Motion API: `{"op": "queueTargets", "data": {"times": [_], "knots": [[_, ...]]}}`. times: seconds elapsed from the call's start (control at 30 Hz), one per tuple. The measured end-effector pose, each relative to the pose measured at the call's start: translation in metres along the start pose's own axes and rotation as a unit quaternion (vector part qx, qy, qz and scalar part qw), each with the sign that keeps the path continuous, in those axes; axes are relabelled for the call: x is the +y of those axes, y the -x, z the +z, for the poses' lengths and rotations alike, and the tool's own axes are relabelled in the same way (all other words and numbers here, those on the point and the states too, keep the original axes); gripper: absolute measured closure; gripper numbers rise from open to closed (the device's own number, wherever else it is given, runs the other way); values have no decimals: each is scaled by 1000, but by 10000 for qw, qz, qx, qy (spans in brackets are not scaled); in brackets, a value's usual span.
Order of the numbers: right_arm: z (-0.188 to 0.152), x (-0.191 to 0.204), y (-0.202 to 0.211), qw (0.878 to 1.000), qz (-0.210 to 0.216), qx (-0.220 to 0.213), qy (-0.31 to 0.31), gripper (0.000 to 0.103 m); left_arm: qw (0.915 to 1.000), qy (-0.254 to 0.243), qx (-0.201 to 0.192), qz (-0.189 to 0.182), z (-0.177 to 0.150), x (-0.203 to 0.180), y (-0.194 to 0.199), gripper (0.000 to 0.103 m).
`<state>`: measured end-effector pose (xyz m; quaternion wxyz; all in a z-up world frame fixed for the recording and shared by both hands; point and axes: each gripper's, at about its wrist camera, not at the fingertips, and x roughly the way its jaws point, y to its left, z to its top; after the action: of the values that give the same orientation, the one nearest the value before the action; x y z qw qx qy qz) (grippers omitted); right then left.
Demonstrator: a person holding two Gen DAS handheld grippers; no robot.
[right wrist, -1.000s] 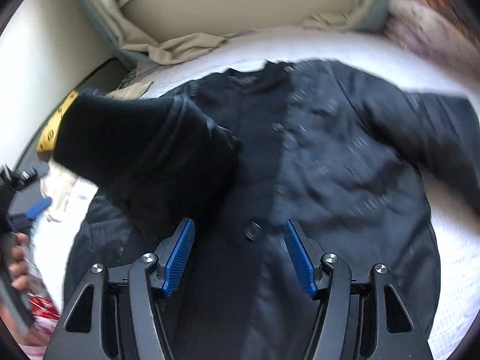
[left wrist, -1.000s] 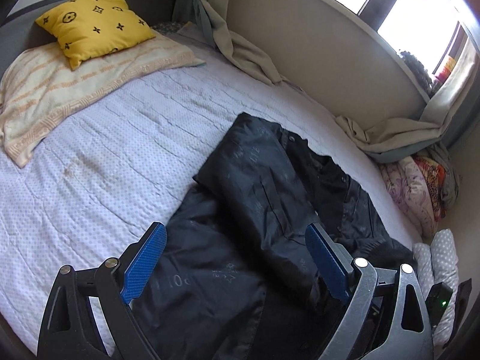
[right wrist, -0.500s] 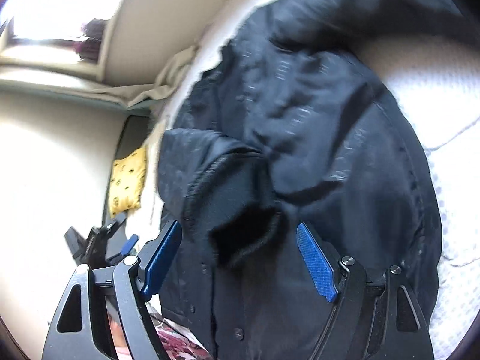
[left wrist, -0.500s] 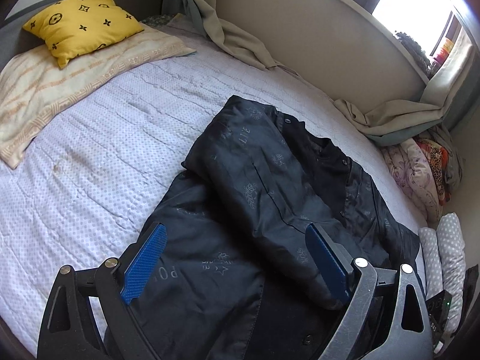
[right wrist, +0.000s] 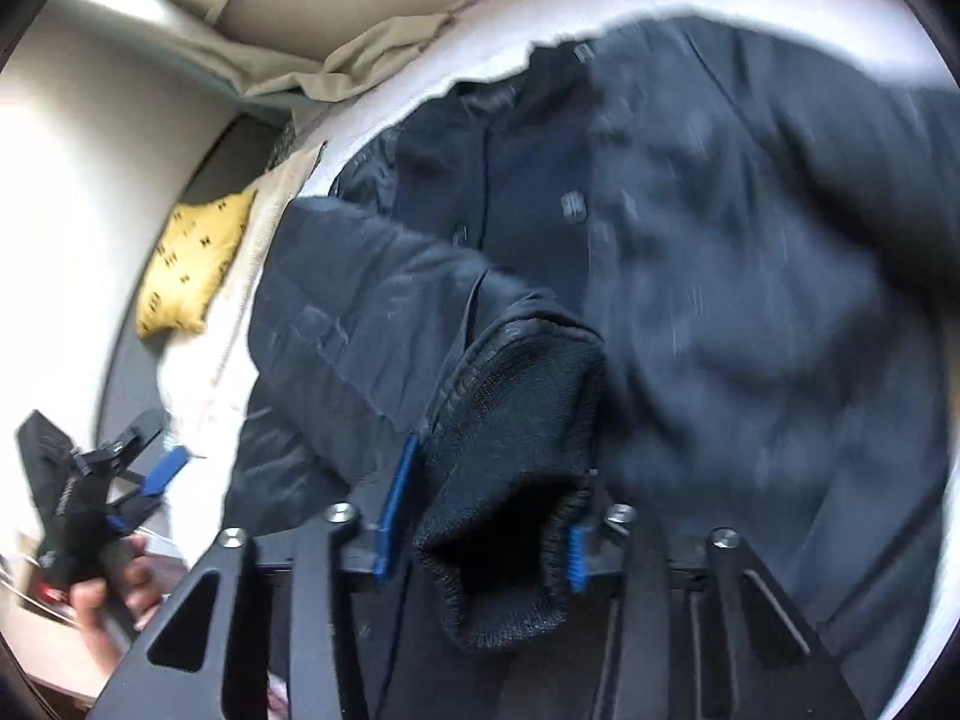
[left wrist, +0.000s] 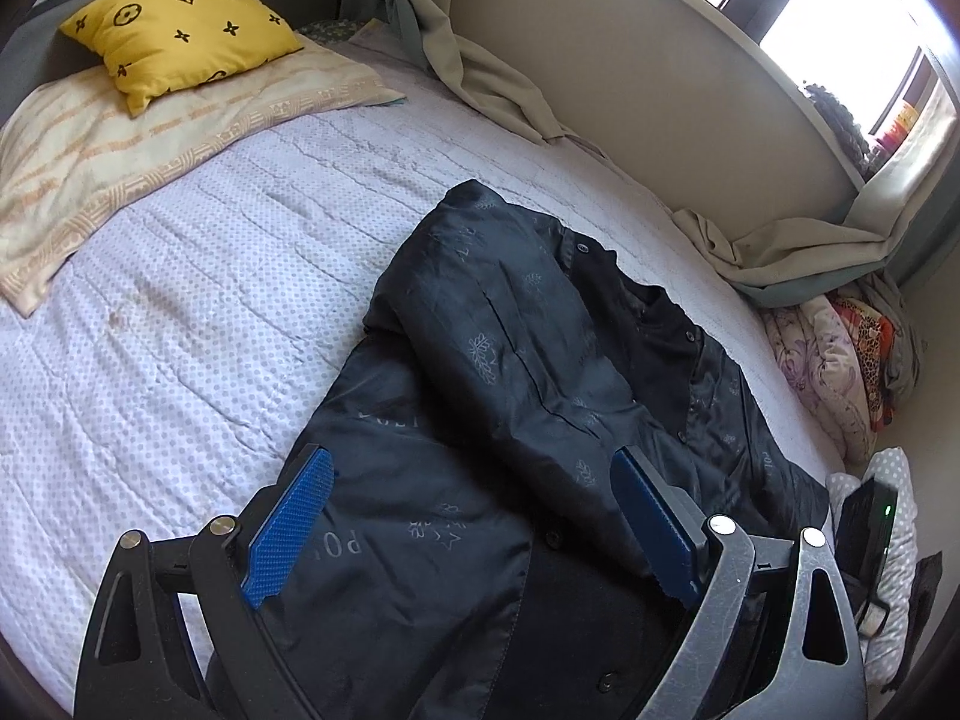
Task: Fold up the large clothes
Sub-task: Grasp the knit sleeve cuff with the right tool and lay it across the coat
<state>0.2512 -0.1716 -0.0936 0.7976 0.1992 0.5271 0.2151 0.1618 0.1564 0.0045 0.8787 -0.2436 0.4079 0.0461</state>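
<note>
A large black jacket (left wrist: pixel 528 396) lies on the bed, front up, with one sleeve folded across its body. My left gripper (left wrist: pixel 474 516) is open and empty, hovering over the jacket's lower left part. In the right wrist view the jacket (right wrist: pixel 750 276) fills the frame, blurred. My right gripper (right wrist: pixel 486 516) is shut on the sleeve's knitted black cuff (right wrist: pixel 510 468), which bulges between the blue pads. The left gripper (right wrist: pixel 138 468) shows at the lower left, held by a hand.
A white dotted bedspread (left wrist: pixel 198 312) covers the bed. A yellow cushion (left wrist: pixel 180 24) and a striped pillow (left wrist: pixel 120 138) lie at the head. Beige curtain cloth (left wrist: pixel 774 252) rests along the wall. Folded bedding (left wrist: pixel 840 360) is piled at the right edge.
My right gripper has closed on the sleeve cuff, which lay between its open fingers before. The left gripper stays open and has shifted only slightly over the jacket.
</note>
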Motion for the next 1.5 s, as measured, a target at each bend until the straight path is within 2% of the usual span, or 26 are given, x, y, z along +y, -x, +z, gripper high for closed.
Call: {"op": "queueTargets", "data": {"times": [0.17,0.43,0.5,0.6,0.7,0.8,0.9,0.93,0.97,1.0,1.07,1.13,1.17,1.23,1.3,1.33,1.37,1.5], "knots": [[47,8,8,9956,-504,-368,695,80,9999,-51,21,85,-2,-2,-5,7],[85,-6,13,9934,-452,-695,794,80,9985,-417,161,324,-14,-12,-25,7],[89,-8,13,9932,-439,-687,827,80,9979,-502,231,332,-12,-15,-30,8],[91,-17,5,9940,-471,-594,784,80,9957,-705,289,533,-1,-19,-35,7],[87,-28,-9,9938,-790,-350,694,79,9903,-1121,226,794,17,-33,-43,7],[85,-36,-15,9909,-1106,-343,690,72,9838,-1529,119,927,32,-45,-55,7],[87,-44,-12,9914,-1120,-382,563,70,9840,-1564,14,848,41,-44,-67,7],[87,-45,-8,9919,-1098,-379,508,66,9854,-1517,-44,768,43,-40,-70,7],[88,-44,-3,9920,-1112,-400,451,58,9859,-1491,-68,760,44,-38,-72,8],[87,-40,8,9900,-1222,-542,449,53,9851,-1507,-82,822,47,-36,-78,8],[84,-25,25,9831,-1418,-912,715,36,9813,-1685,-116,923,51,-38,-87,9],[78,-4,40,9748,-1448,-1303,1090,31,9773,-1816,-127,1079,54,-36,-97,18],[75,3,43,9741,-1361,-1363,1188,31,9779,-1804,-97,1050,56,-35,-101,21],[70,12,36,9757,-1255,-1221,1315,33,9821,-1660,101,878,58,-30,-113,28],[65,15,23,9778,-1208,-1006,1382,48,9861,-1408,337,812,59,-22,-128,28],[62,12,10,9790,-1244,-785,1413,63,9866,-1326,392,862,59,-17,-135,28],[60,10,1,9794,-1289,-638,1419,72,9864,-1292,422,926,59,-14,-139,28],[49,0,-30,9768,-1537,-265,1468,73,9889,-1009,607,910,58,4,-155,21]]}}
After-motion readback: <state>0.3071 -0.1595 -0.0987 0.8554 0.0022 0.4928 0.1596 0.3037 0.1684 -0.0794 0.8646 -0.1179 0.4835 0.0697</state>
